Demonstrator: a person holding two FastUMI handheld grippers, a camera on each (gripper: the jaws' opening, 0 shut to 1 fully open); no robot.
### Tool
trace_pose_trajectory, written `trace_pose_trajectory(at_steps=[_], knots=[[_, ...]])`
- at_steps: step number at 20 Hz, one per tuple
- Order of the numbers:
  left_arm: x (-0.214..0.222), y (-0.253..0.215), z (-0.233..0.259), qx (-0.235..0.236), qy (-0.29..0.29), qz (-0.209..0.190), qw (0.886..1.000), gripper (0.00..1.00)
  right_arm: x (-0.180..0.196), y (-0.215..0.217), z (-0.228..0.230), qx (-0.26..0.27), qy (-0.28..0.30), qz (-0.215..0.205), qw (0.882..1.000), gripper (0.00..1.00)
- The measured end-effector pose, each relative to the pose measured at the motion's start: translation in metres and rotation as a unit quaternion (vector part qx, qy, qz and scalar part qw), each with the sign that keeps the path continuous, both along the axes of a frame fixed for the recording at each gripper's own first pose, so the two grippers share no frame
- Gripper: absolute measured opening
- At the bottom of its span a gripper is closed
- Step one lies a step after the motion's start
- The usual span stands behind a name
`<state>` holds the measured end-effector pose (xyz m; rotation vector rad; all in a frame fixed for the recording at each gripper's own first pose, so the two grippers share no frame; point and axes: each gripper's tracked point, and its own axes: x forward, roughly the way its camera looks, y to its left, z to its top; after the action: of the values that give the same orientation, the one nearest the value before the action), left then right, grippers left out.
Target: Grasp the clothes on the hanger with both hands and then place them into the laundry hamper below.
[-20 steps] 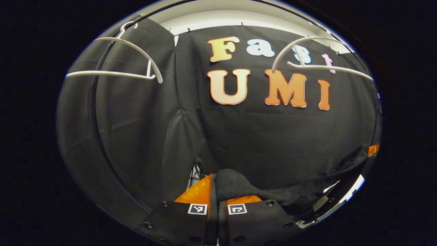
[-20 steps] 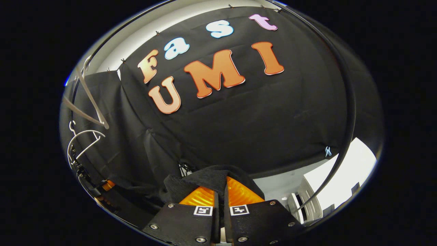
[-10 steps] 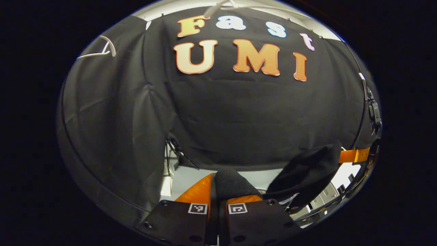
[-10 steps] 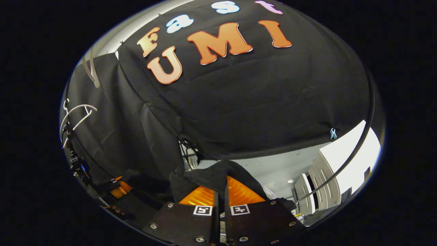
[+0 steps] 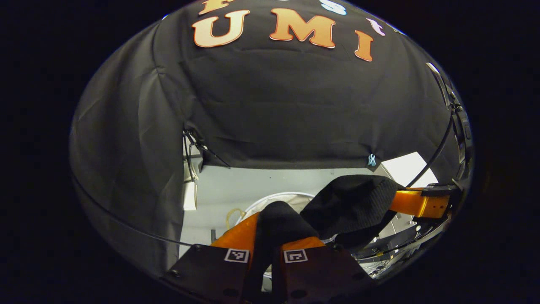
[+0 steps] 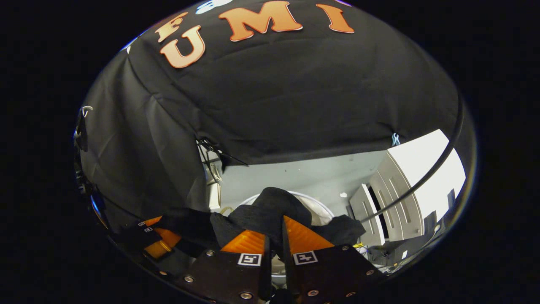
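You have the black garment pinched at two places. Your left gripper has its orange fingers closed narrow on a fold of the dark cloth, which bulges up between them. Your right gripper grips a second bunch the same way, cloth heaped over and between its fingers. In the left gripper view you can also see the right gripper's orange finger off to the side, the garment draped from it back toward your own fingers — so the cloth's long axis runs from one gripper across to the other, slack in the middle.

Take the laundry hamper as your landmark. Its pale round rim shows just beyond and below the left fingertips, and in the right gripper view the same rim curves behind the bunched cloth. The garment hangs above the hamper's opening, not yet inside it; how far above, the pictures don't let you say.

The move ahead looks like a plain descent, and it turns on this — the hamper lies down and forward of both grippers, roughly between them. Neither hand seems clearly nearer. Bring both down together, and mind the sagging middle and the loose tail beside the right fingers, since either could catch on the rim before you let go.
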<state>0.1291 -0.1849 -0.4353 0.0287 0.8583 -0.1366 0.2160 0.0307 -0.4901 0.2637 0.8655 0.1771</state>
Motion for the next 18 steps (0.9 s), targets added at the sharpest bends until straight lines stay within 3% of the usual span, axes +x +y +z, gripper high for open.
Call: trace_pose_trajectory(at_steps=[1, 2, 3, 4, 6, 8, 9, 11, 14, 16, 18], knots=[[-0.001, 0.000, -0.003, 0.004, 0.003, 0.000, 1.000, 0.18, 0.000, 0.000, -0.001, 0.001, 0.004, 0.001, 1.000, 0.15], [-0.001, 0.002, -0.004, 0.008, 0.005, 0.000, 1.000, 0.21, -0.001, 0.001, 0.003, 0.007, 0.004, 0.002, 1.000, 0.25], [-0.004, 0.002, -0.007, 0.005, 0.008, -0.001, 1.000, 0.22, -0.002, -0.001, 0.004, 0.007, 0.002, 0.000, 1.000, 0.17], [-0.007, 0.000, -0.008, 0.003, 0.012, 0.000, 1.000, 0.31, -0.003, -0.003, 0.007, 0.005, -0.001, -0.001, 1.000, 0.32], [-0.011, -0.004, -0.005, -0.004, 0.017, 0.004, 1.000, 0.50, -0.003, -0.007, 0.010, -0.002, -0.005, 0.001, 1.000, 0.43], [-0.009, -0.001, -0.004, -0.004, 0.013, 0.006, 1.000, 0.58, -0.008, -0.012, 0.013, -0.013, -0.009, 0.002, 1.000, 0.55], [-0.012, -0.003, -0.003, -0.007, 0.014, 0.003, 1.000, 0.54, -0.011, -0.013, 0.013, -0.019, -0.010, 0.002, 1.000, 0.60], [-0.014, -0.002, -0.003, -0.006, 0.013, 0.003, 1.000, 0.89, -0.016, -0.015, 0.012, -0.025, -0.009, 0.002, 1.000, 0.68], [-0.017, 0.007, 0.006, -0.003, 0.011, 0.010, 1.000, 0.92, -0.026, -0.012, 0.014, -0.035, -0.012, 0.005, 0.999, 0.83], [-0.020, 0.011, 0.013, 0.003, 0.002, 0.015, 1.000, 1.00, -0.034, -0.010, 0.018, -0.046, -0.018, 0.012, 0.999, 0.88], [-0.023, 0.019, 0.023, 0.007, -0.008, 0.021, 1.000, 1.00, -0.041, -0.005, 0.023, -0.056, -0.027, 0.016, 0.998, 0.91]])
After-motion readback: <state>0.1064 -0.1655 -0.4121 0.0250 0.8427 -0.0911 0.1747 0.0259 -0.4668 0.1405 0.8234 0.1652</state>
